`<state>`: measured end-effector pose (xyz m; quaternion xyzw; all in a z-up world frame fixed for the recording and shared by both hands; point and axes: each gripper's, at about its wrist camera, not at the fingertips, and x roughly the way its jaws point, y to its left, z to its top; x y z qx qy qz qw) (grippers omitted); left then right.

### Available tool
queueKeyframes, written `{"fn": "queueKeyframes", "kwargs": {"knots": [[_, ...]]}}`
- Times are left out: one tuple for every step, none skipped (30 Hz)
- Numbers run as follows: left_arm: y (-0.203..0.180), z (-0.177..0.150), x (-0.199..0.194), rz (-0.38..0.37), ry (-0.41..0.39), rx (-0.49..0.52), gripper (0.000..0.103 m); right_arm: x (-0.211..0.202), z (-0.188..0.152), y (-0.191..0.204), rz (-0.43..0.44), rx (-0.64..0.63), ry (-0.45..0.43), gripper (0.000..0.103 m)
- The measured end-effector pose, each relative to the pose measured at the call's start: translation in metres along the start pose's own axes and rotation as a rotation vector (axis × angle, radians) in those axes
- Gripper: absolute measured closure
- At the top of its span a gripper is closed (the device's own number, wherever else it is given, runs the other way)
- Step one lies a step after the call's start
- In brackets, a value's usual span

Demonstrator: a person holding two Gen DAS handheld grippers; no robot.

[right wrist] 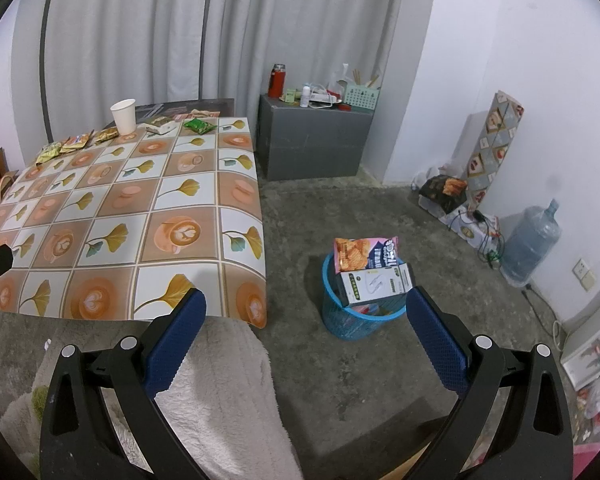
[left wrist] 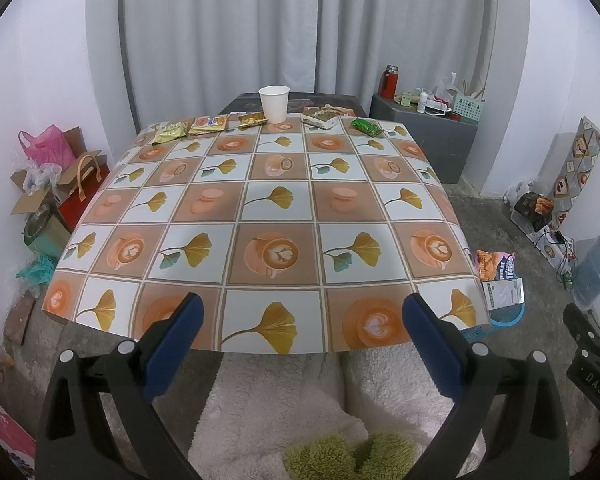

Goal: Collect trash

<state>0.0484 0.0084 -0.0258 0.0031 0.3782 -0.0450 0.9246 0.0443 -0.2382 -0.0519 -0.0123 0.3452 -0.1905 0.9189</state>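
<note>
Along the table's point(left wrist: 260, 208) far edge the trash lies in a row: gold wrappers point(left wrist: 170, 133), an orange-labelled packet point(left wrist: 210, 123), a paper cup point(left wrist: 274, 103), a flat box point(left wrist: 320, 118) and a green wrapper point(left wrist: 366, 126). I hold my left gripper point(left wrist: 302, 320) at the near edge, spread wide and empty. My right gripper point(right wrist: 306, 312) is also spread wide with nothing between its pads, hovering over the floor beside the table, facing the blue bin point(right wrist: 358, 312).

I judge the wrappers light, thin and crinkly, likely to slide on the glossy cloth, so I'd pinch each at a raised or folded edge. The cup looks light and easily crushed or tipped; I'd take it by the wall near the rim, gently. The box seems stiffer and should take a firmer grip across its short side.

A chip bag point(right wrist: 364, 254) and a white carton point(right wrist: 376, 285) already stand in the bin. The bag carries large lettering, but I can't read it, nor the wrappers' print.
</note>
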Motion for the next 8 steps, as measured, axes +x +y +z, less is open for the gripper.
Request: {"fn": "queueKeyframes", "kwargs": {"knots": [[0.0005, 0.0000, -0.0001, 0.003, -0.001, -0.001, 0.006, -0.0003, -0.0006, 0.0003, -0.001, 0.000, 0.000, 0.007], [0.0006, -0.0009, 0.0006, 0.003, -0.002, 0.000, 0.006, -0.0003, -0.0006, 0.0004, -0.001, 0.000, 0.000, 0.007], [0.0007, -0.0009, 0.0007, 0.003, 0.000, -0.001, 0.006, 0.0000, -0.0001, 0.0001, -0.001, 0.001, 0.000, 0.007], [0.0005, -0.0010, 0.0010, 0.002, 0.001, -0.003, 0.006, -0.0002, -0.0005, 0.0003, -0.001, 0.001, 0.000, 0.007], [0.0009, -0.0009, 0.0009, 0.002, 0.001, -0.002, 0.006, 0.0000, -0.0002, 0.0002, -0.001, 0.002, 0.000, 0.007], [0.0010, -0.0008, 0.0010, 0.002, 0.001, -0.002, 0.006, -0.0002, -0.0007, 0.0002, -0.001, 0.000, 0.000, 0.007], [0.0008, -0.0008, 0.0010, 0.003, 0.002, -0.002, 0.006, -0.0002, -0.0007, 0.0001, -0.001, 0.000, 0.000, 0.007], [0.0003, -0.0021, 0.0014, 0.002, 0.002, -0.002, 0.006, 0.0000, -0.0004, 0.0000, -0.001, 0.002, 0.001, 0.007]]}}
